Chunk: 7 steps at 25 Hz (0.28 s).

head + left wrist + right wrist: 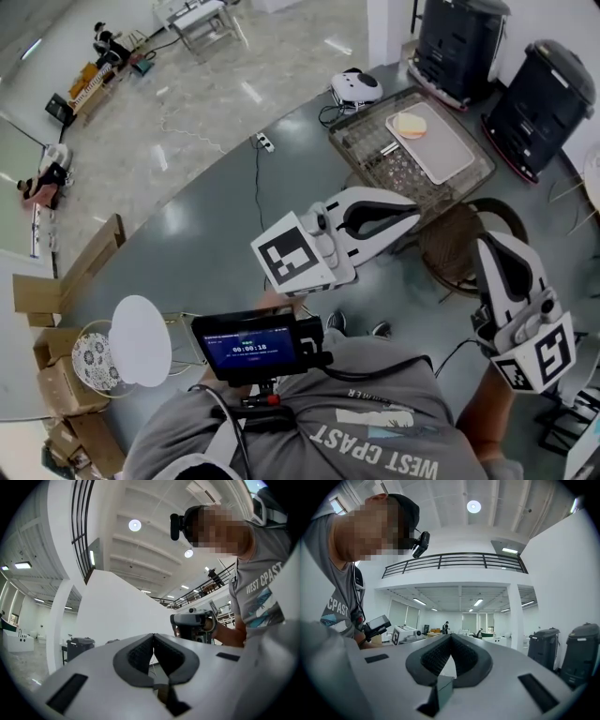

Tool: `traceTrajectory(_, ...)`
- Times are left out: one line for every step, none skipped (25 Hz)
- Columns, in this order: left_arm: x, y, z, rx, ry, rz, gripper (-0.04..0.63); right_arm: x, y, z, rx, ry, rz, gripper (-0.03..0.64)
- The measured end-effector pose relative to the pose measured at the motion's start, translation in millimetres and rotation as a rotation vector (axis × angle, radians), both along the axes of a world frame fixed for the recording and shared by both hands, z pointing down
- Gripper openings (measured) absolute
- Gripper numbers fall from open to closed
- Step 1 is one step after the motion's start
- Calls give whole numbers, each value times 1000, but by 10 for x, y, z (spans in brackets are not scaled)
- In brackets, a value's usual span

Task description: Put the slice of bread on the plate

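A tan slice of bread (410,124) lies on a white rectangular tray (441,150) that rests on a wire rack (384,155) far ahead in the head view. A round white plate (141,339) sits at the lower left, beside the person. My left gripper (415,214) is held out mid-frame, its jaws shut and empty, well short of the rack. My right gripper (484,246) hangs at the right, also shut with nothing in it. Both gripper views point out into the hall; the left gripper (153,635) and right gripper (451,636) show closed pads and no bread.
Two dark bins (459,42) (544,89) stand behind the rack. A wicker stool (464,239) is under my grippers. Cardboard boxes (56,291) and a patterned plate (91,362) are at the left. A white device (356,86) and a power strip (265,142) lie on the floor.
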<state>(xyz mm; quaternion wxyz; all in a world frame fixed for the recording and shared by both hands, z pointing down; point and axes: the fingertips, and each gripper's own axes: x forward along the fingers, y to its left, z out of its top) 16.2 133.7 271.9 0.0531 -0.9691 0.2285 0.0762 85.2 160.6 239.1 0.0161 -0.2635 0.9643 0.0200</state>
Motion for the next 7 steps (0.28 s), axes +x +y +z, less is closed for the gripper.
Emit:
traceTrajectory(55, 11, 6, 1, -5, 5, 8, 43, 9, 8, -2, -2, 4, 5)
traceTrajectory(97, 22, 3, 3, -2, 8, 9, 71, 19, 21, -5, -2, 7, 5)
traceTrajectory(125, 39, -2, 4, 5, 10, 9, 84, 33, 36, -8, 0, 7, 5)
traceTrajectory(145, 57, -4, 3, 11, 11, 8, 89, 47, 46, -10, 4, 7, 5)
traceTrajectory(161, 72, -6, 3, 15, 11, 8, 93, 59, 50, -10, 6, 6, 5)
traceTrajectory(177, 84, -7, 2, 16, 11, 8, 99, 69, 51, -8, 8, 6, 5)
traceTrajectory(192, 94, -8, 2, 16, 12, 9, 106, 78, 51, -7, 10, 7, 5)
